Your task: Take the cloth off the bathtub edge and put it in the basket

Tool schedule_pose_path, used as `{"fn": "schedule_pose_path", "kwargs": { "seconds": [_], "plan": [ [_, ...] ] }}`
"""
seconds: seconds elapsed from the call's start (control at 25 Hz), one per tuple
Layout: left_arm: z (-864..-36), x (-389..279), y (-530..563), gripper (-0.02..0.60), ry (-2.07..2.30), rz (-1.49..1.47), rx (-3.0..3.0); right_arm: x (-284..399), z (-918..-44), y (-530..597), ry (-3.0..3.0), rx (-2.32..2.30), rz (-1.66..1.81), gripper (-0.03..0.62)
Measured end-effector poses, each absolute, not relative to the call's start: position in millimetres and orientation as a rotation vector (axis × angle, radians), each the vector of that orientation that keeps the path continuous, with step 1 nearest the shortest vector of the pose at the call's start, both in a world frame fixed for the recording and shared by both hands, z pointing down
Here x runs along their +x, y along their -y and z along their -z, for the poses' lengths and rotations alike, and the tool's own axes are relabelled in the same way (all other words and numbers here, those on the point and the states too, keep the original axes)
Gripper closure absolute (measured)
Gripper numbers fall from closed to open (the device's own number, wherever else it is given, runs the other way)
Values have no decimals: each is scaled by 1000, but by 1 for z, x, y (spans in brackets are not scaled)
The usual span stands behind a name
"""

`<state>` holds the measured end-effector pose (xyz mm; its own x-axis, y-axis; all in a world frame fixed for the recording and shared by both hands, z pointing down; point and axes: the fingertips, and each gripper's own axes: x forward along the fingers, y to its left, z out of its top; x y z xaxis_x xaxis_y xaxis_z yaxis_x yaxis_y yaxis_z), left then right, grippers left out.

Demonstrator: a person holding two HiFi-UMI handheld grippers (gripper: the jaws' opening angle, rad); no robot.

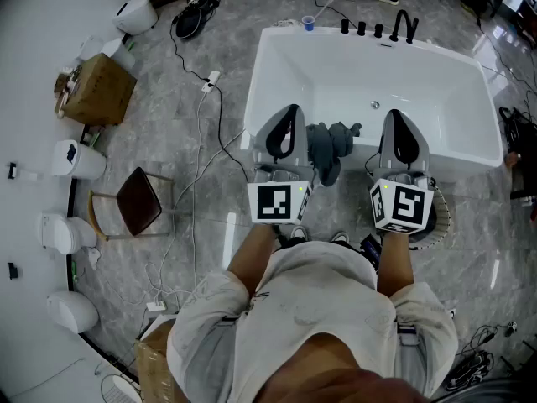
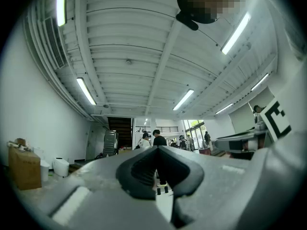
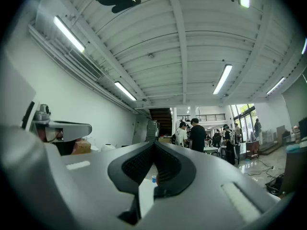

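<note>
A crumpled grey cloth [image 1: 329, 147] is shown draped over the near rim of the smooth white rectangular bathtub [image 1: 278, 65], between the left gripper [image 1: 289, 110] and the right gripper [image 1: 397, 116]. Both pairs of ribbed, black-padded jaws are pressed together, with nothing held.

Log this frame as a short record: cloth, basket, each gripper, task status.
cloth: grey, draped over the near edge of the bathtub, between the grippers
basket: below that edge, mostly hidden by right gripper
left gripper: jaws shut, empty
right gripper: jaws shut, empty
task status: cloth not yet picked up
</note>
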<state>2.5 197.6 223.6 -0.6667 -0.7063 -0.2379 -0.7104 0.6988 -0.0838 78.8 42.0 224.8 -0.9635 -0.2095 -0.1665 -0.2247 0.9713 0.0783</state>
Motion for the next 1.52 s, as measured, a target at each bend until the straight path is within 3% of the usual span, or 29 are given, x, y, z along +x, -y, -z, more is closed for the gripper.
{"fn": "schedule_pose_path", "kwargs": {
  "seconds": [0.96, 1.52],
  "plan": [
    [-249, 3, -130, 580, -2721, 2, -1093, 67, -269, 29, -3056, -248, -45, 592],
    [-265, -95, -113, 580, -2716, -61, -1159, -28, -278, 35, -3087, -299, -109, 592]
  ]
}}
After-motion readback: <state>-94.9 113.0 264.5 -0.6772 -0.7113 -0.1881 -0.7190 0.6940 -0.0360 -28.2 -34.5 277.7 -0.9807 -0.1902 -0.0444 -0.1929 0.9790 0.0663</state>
